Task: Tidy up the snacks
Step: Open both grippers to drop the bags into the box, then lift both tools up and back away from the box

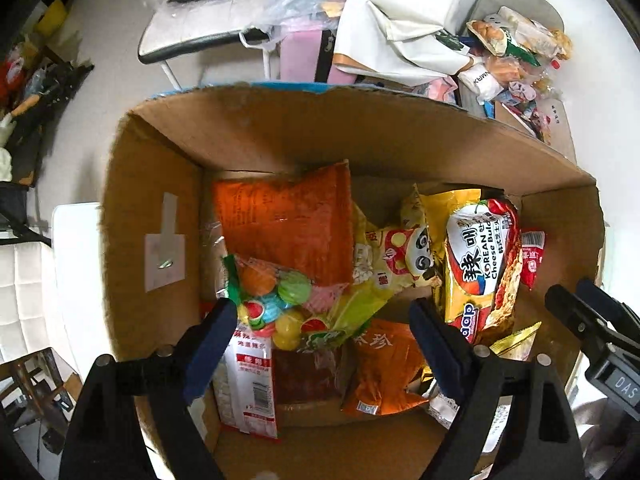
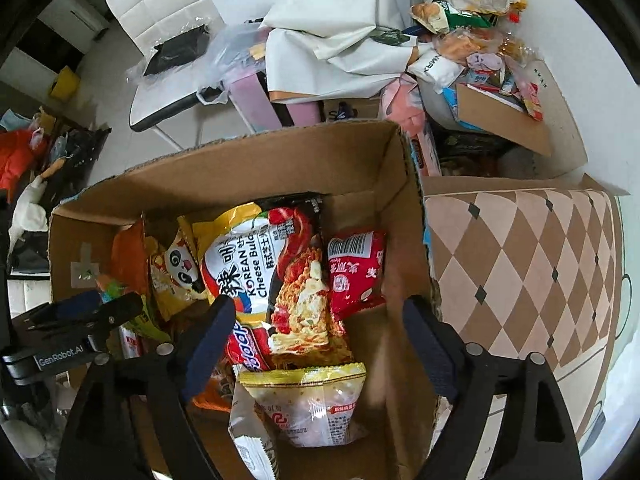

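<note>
Both grippers point down into a cardboard box (image 1: 160, 184), jaws spread wide, grasping nothing. The left gripper (image 1: 324, 344) hangs over a fruit candy bag (image 1: 276, 300); the right gripper (image 2: 320, 340) over a noodle packet (image 2: 276, 276). More snacks (image 2: 472, 12) lie piled beyond the box.

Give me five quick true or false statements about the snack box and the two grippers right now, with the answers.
1. The cardboard box already holds several snack packets. True.
2. The left gripper is clamped on the orange packet. False: its jaws stand open over the box and press on nothing.
3. The Korean cheese noodle packet lies beside a packet with a panda face. True.
4. The right gripper holds the red packet. False: its jaws are open and the red packet lies loose in the box.
5. The bag of colourful candies lies on the floor outside the box. False: it lies inside, on top of other packets.
</note>
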`<state>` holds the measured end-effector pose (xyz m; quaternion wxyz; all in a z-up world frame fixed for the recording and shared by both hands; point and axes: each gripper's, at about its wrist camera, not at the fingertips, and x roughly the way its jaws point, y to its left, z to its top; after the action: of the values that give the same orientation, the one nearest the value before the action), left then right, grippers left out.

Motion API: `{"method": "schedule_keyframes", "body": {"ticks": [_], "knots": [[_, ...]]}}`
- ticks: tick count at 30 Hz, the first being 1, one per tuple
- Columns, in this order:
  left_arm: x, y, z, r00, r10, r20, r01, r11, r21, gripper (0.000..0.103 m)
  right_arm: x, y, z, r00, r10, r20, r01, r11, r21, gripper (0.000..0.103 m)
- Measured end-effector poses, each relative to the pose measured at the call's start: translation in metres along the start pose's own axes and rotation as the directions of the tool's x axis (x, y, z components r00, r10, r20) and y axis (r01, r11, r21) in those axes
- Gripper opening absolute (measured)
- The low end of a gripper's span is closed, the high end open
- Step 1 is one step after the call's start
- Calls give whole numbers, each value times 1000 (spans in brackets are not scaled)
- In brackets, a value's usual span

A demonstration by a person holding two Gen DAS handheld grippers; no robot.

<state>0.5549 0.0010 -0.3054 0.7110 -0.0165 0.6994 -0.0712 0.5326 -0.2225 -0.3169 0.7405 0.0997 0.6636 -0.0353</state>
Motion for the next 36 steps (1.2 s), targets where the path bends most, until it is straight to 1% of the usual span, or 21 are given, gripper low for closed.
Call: {"method": "schedule_keyframes", "body": {"ticks": [3,7,8,11,13,18,21,27,29,32,33,36], "knots": [[-9,-4,-8,999,34,41,-35,999,19,88,-2,-1,-8,1000,11,1,-11,1000,-7,89],[-20,-7,-23,997,18,80,-20,1000,24,88,-5,-2,-25,1000,3,11,-3,1000,-22,89],[-24,-8,-27,995,25,92,-27,999,24,88,-7,-3,-29,1000,2,13,-2,1000,-25,89],[-36,-10,-42,988,59,142,-62,998,22,88,-14,-4,-45,1000,1,30,0,1000,-30,89],[-44,-10,-53,983,63,174,-66,998,12,88,-20,-3,-55,998,-16,54,18,999,-38,89],[-60,-12,-81,975,57,214,-60,998,8,88,-39,2,-80,994,-27,102,32,998,-50,89],[-71,-15,-101,967,65,245,-71,997,15,88,-52,9,-95,990,-35,135,43,997,-61,89],[-87,-15,-132,959,72,276,-75,997,2,88,-77,19,-121,984,-35,177,50,996,-77,89],[-94,-15,-143,952,83,295,-86,996,-2,88,-83,20,-128,981,-38,190,54,995,-80,89],[-110,-15,-160,941,77,330,-78,997,-10,88,-98,19,-143,977,-32,211,49,996,-75,89],[-117,-15,-166,935,78,347,-80,997,-11,88,-106,18,-150,974,-26,223,44,996,-73,89],[-141,-19,-189,906,90,413,-95,995,-10,88,-124,16,-168,965,-25,260,44,997,-70,89]]}}
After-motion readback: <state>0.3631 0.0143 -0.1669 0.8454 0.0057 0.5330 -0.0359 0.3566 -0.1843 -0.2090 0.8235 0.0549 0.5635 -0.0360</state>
